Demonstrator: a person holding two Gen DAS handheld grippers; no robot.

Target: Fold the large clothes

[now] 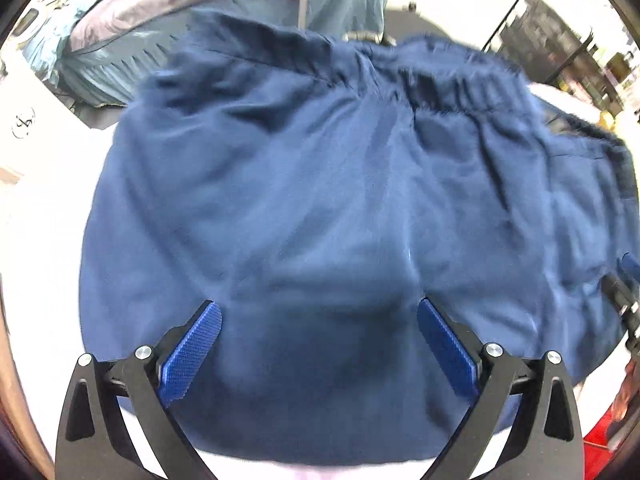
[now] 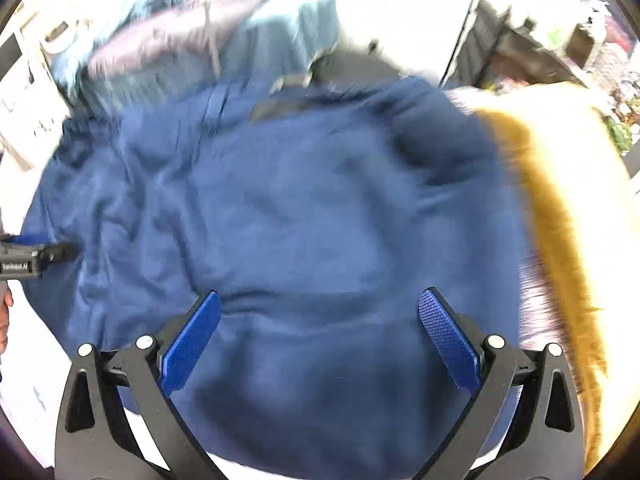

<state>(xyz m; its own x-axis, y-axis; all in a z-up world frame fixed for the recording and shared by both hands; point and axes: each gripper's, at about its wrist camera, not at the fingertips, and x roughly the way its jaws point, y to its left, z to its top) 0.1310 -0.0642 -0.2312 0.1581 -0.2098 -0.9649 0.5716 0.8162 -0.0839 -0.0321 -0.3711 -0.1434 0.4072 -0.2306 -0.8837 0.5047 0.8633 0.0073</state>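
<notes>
**Both grippers wide, hovering over navy garment**

Navy garment (image 1: 320, 208) lies spread on the white surface (image 1: 48, 220), gathered elastic waistband (image 1: 448, 88) at the far edge. Left gripper (image 1: 319, 316) jaws wide, nothing pinched, cloth lying below. Right gripper (image 2: 320, 312) same: jaws spread full, pads off the fabric. Light-blue and grey clothes pile (image 1: 224, 12) just behind the garment. Mustard-yellow fabric (image 2: 560, 220) beside its right edge. Right-wrist view is motion-blurred, so fine folds are unreadable.
</notes>
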